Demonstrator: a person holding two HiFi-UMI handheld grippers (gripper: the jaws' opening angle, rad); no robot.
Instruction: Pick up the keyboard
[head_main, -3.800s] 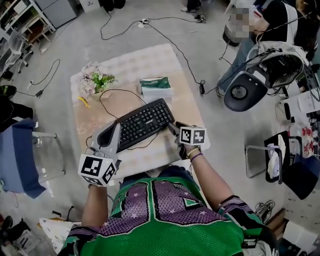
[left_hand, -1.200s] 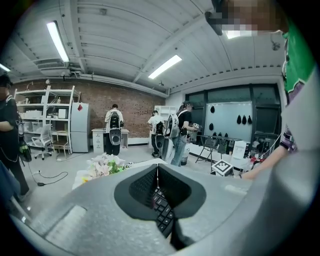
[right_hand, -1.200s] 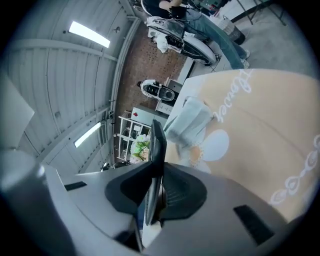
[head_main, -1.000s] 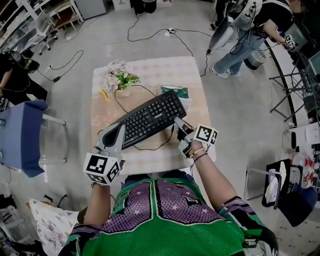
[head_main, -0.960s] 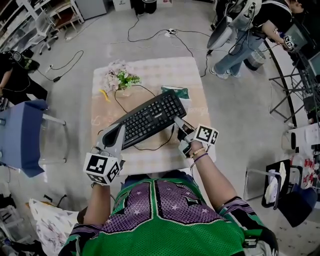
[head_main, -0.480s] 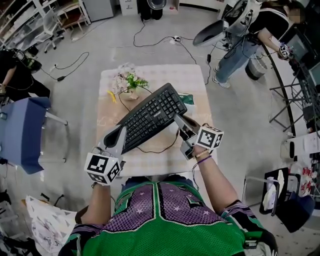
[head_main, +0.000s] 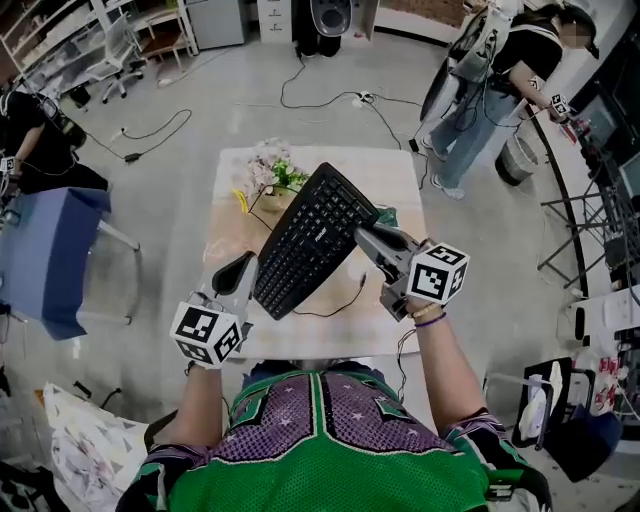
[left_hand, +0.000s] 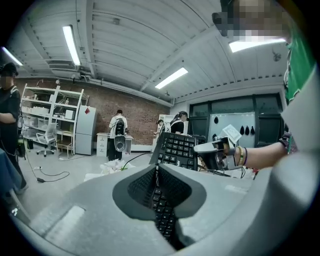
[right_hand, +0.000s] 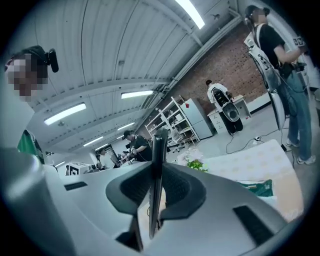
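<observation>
The black keyboard (head_main: 315, 240) hangs in the air over the table (head_main: 400, 175), tilted steeply with its far right end high. My left gripper (head_main: 250, 266) is shut on its low near-left end. My right gripper (head_main: 364, 236) is shut on its right edge and stands higher. In the left gripper view the keys (left_hand: 162, 212) run between the jaws of the left gripper (left_hand: 156, 171), and the right gripper (left_hand: 212, 149) shows beyond. In the right gripper view the keyboard (right_hand: 159, 165) is edge-on, pinched by the right gripper (right_hand: 157, 150). Its cable (head_main: 335, 310) trails down to the table.
A pot of flowers (head_main: 272, 172) and a green packet (head_main: 386, 214) sit on the cloth-covered table behind the keyboard. A blue chair (head_main: 50, 250) stands at the left. People (head_main: 495, 70) stand at the far right, and cables (head_main: 330, 95) lie on the floor beyond the table.
The keyboard has come off the table. Its right end rose and it tipped steeply as the right gripper went up and rolled. The left gripper shifted only slightly.
</observation>
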